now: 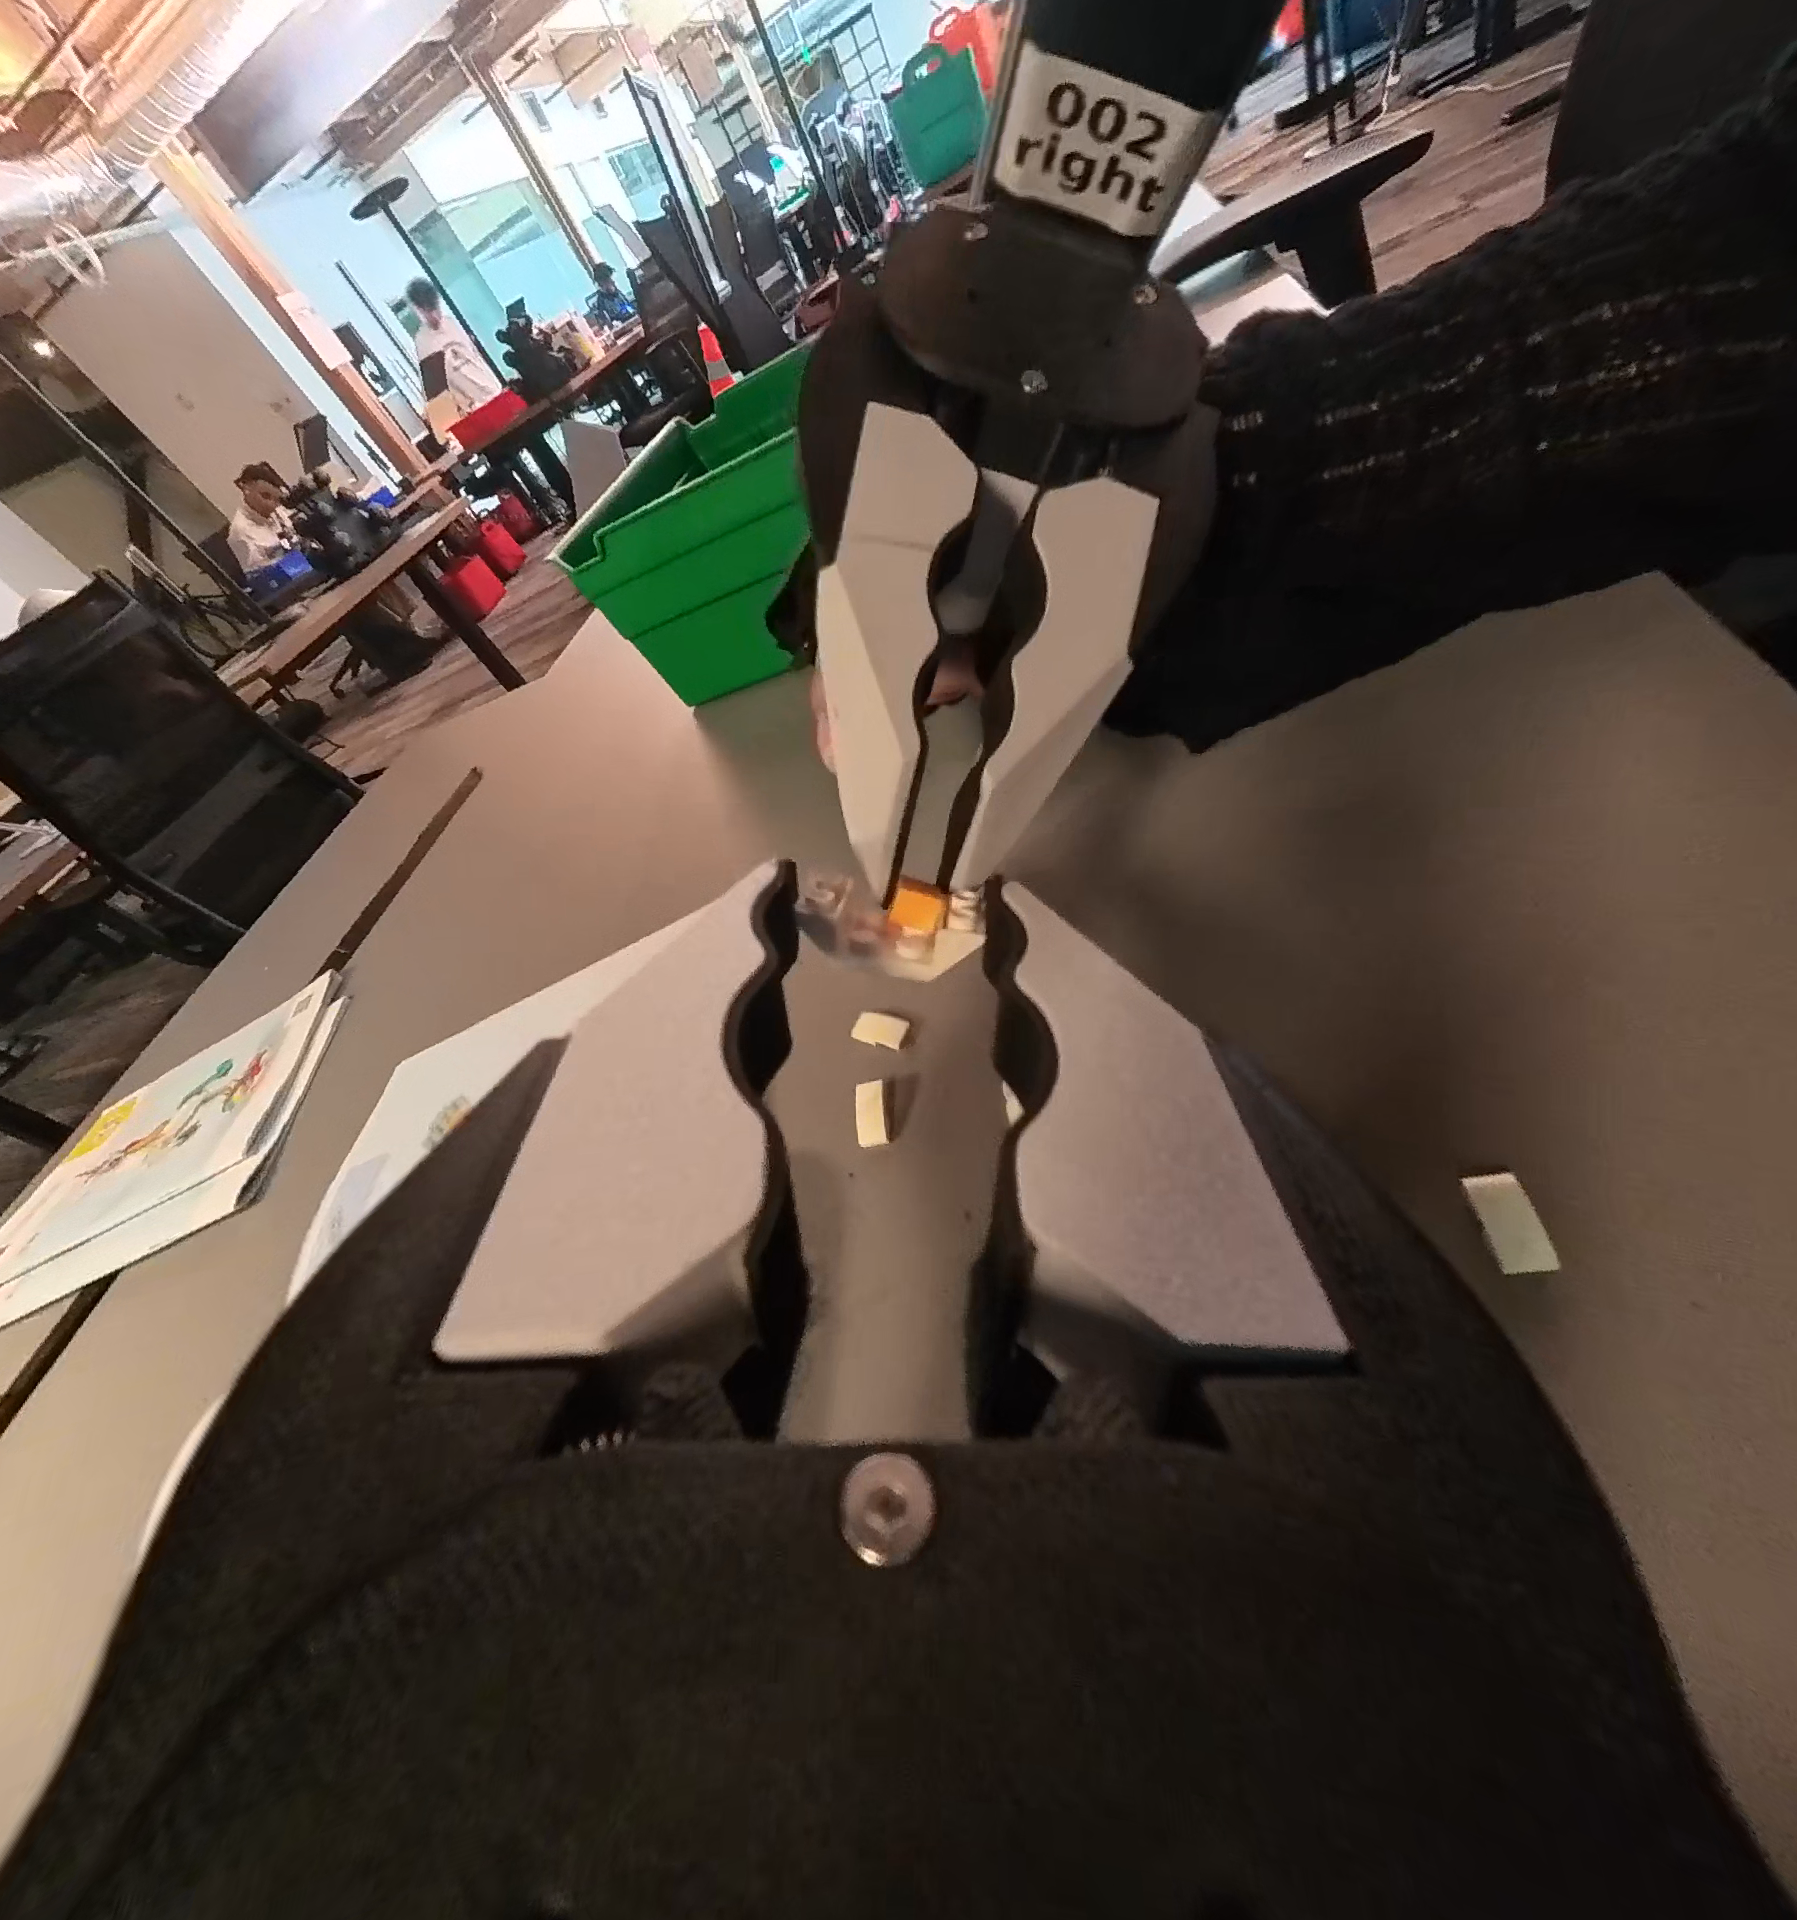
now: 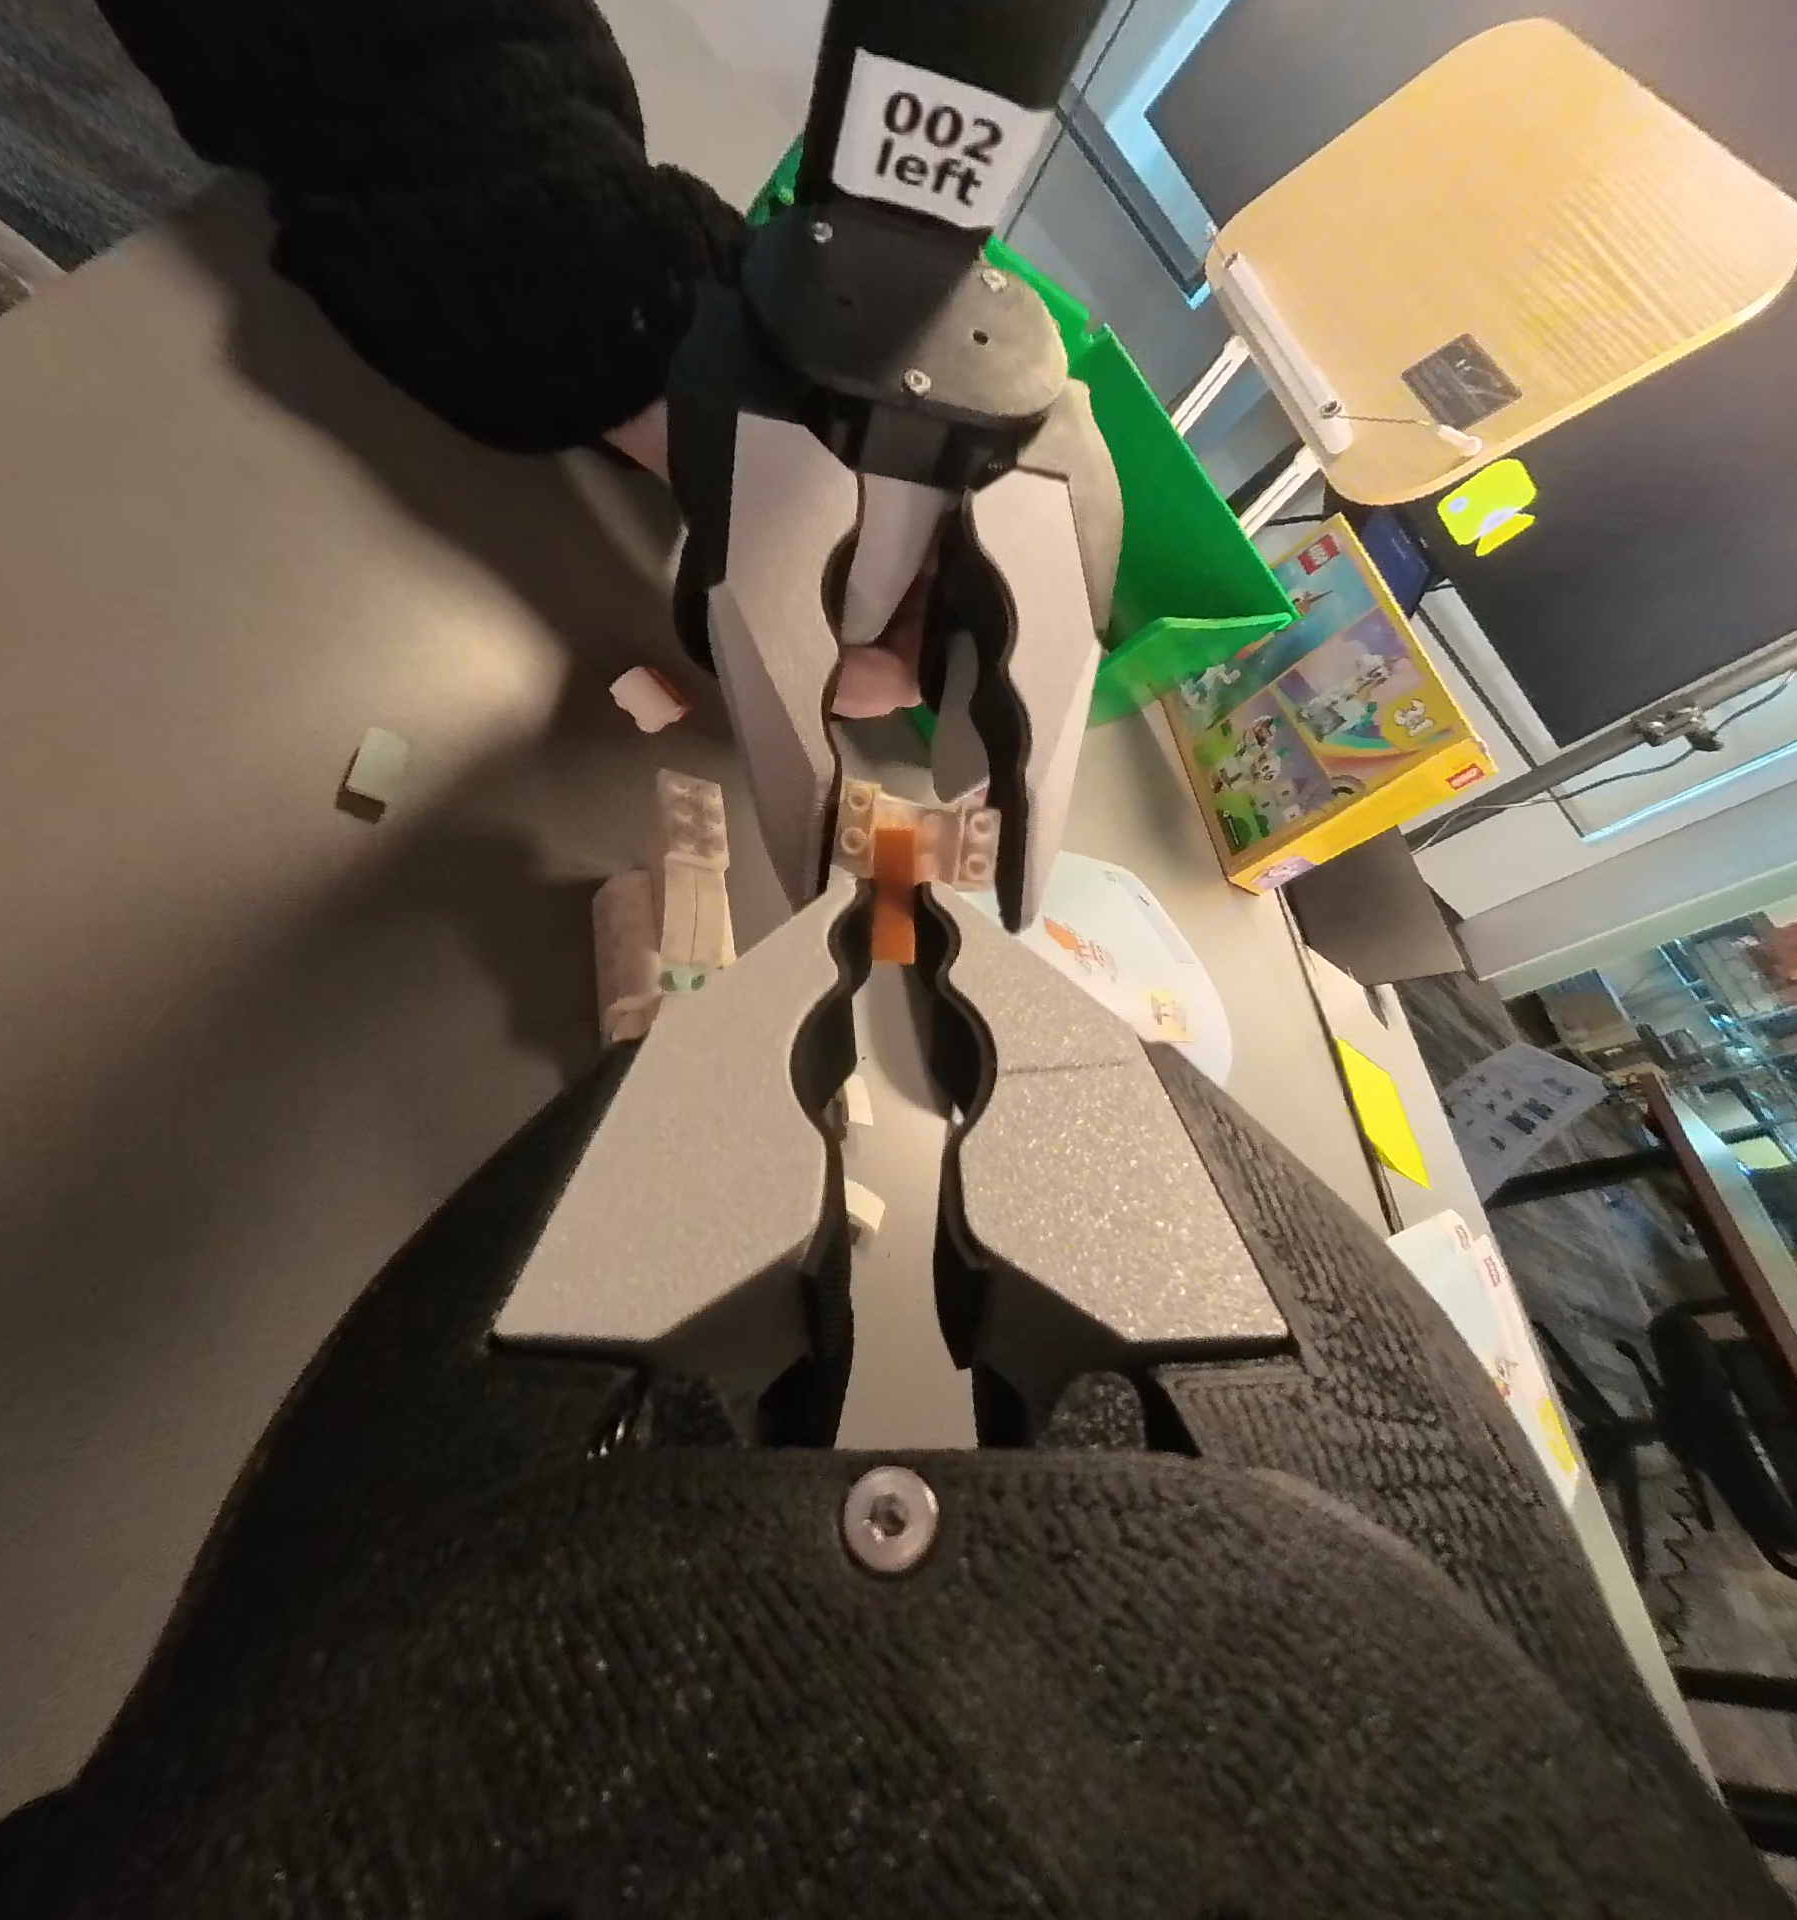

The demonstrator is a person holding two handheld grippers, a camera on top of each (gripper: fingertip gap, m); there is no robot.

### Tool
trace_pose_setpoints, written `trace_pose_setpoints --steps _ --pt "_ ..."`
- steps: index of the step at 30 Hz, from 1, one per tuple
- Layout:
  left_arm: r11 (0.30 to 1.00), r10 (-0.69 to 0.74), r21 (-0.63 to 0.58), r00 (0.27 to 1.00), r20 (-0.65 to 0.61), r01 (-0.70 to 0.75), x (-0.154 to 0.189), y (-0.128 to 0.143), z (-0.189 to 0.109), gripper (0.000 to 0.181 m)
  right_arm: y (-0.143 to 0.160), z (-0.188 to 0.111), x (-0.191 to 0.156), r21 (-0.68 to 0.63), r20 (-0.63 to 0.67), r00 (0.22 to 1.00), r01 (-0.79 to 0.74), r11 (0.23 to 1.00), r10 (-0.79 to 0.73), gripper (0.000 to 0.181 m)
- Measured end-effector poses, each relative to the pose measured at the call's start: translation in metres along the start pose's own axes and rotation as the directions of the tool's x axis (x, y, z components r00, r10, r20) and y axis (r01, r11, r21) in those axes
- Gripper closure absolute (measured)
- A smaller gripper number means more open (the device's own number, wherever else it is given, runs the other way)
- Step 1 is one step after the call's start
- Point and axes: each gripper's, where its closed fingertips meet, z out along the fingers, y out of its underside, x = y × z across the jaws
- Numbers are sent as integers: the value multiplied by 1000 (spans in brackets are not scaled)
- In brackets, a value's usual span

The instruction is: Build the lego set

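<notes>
My left gripper (image 1: 889, 902) is shut on a small white brick assembly (image 1: 832, 914), held just above the grey table (image 1: 1393, 935). My right gripper (image 1: 927, 878) comes down from above, shut on an orange brick (image 1: 920, 907) that sits against the top of the assembly. In the right wrist view my right gripper (image 2: 886, 902) pinches the orange brick (image 2: 894, 940) at its tips. The left gripper (image 2: 917, 904) faces it with the studded white assembly (image 2: 967, 831) between its fingers.
Loose white pieces (image 1: 881, 1029) (image 1: 1512, 1221) lie on the table. A white built figure (image 2: 665, 914) lies left of the grippers. Instruction booklets (image 1: 177, 1132), green bins (image 1: 707, 551) and the set's box (image 2: 1320, 707) are nearby. Only a small space, under 4 cm, lies between the two pairs of fingers.
</notes>
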Motion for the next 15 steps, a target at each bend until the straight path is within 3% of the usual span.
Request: trace_pose_setpoints --steps 8,15 --pt "1000 10 8 1000 -7 -10 2 -2 0 146 -1 1 -1 33 38 993 -112 993 110 176" --pt "997 64 -30 998 -22 -65 8 4 3 146 4 3 -7 -9 58 997 -59 998 60 176"
